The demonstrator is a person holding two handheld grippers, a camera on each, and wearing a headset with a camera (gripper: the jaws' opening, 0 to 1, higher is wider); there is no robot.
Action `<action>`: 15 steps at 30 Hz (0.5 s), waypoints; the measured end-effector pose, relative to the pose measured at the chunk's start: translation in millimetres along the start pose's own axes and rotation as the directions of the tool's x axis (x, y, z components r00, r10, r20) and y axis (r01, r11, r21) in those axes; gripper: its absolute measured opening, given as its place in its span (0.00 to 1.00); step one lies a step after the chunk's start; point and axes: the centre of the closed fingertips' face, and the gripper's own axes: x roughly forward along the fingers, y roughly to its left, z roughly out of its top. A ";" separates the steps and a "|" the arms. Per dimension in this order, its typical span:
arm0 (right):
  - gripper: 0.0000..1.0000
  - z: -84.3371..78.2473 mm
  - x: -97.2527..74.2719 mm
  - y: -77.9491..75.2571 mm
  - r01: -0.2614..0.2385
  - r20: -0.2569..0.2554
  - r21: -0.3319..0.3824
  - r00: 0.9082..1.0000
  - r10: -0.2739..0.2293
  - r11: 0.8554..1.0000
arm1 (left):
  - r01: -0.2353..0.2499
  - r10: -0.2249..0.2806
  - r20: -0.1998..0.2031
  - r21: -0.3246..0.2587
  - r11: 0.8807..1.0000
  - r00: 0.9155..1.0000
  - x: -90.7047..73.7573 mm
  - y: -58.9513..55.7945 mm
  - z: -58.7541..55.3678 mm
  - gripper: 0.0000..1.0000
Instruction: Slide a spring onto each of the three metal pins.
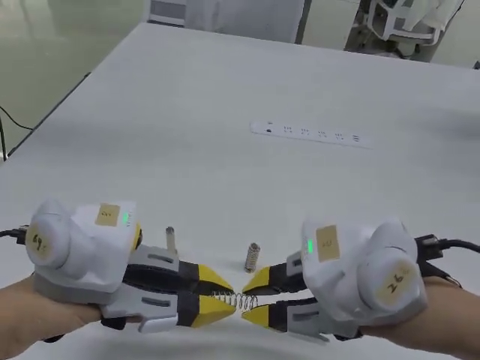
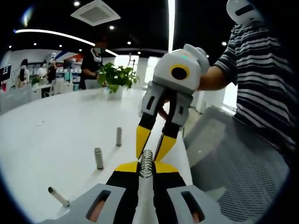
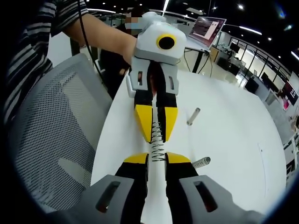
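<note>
Left gripper [image 1: 229,298] and right gripper [image 1: 247,301] both clench one small coiled steel spring [image 1: 238,301], axis tip-to-tip; bare upright metal pin [image 1: 170,241] stands nearer the left.

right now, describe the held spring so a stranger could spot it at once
At the near edge of the white table, the left gripper and right gripper meet tip to tip. The spring bridges their yellow jaws, held level, unlike the other spring standing upright beyond.

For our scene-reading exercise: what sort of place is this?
Probably an open-plan office or lab: a white table with a power strip, a mesh chair beside it, and a potted plant.
</note>
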 end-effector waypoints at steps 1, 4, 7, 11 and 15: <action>0.11 -1.3 -0.2 0.0 0.001 -0.003 0.003 1.000 -0.001 1.000 | 0.000 0.000 0.000 0.002 1.000 1.000 -0.2 -0.1 0.2 0.03; 0.10 -2.7 -1.2 -0.4 0.005 0.000 0.012 1.000 -0.005 1.000 | 0.004 -0.004 -0.001 0.002 1.000 1.000 -1.0 -0.7 1.1 0.03; 0.10 -1.6 -1.0 -0.3 0.006 0.008 0.022 1.000 -0.006 1.000 | 0.004 -0.004 -0.003 0.004 1.000 1.000 -1.8 -1.1 1.5 0.03; 0.08 0.7 -0.3 -0.1 0.005 0.017 0.020 1.000 -0.006 1.000 | 0.008 -0.008 -0.011 0.002 1.000 1.000 -1.7 -2.3 -0.3 0.03; 0.08 1.2 -1.0 0.2 0.005 0.022 0.008 1.000 -0.005 1.000 | 0.006 -0.006 -0.011 -0.005 1.000 1.000 -2.3 -2.1 -1.3 0.03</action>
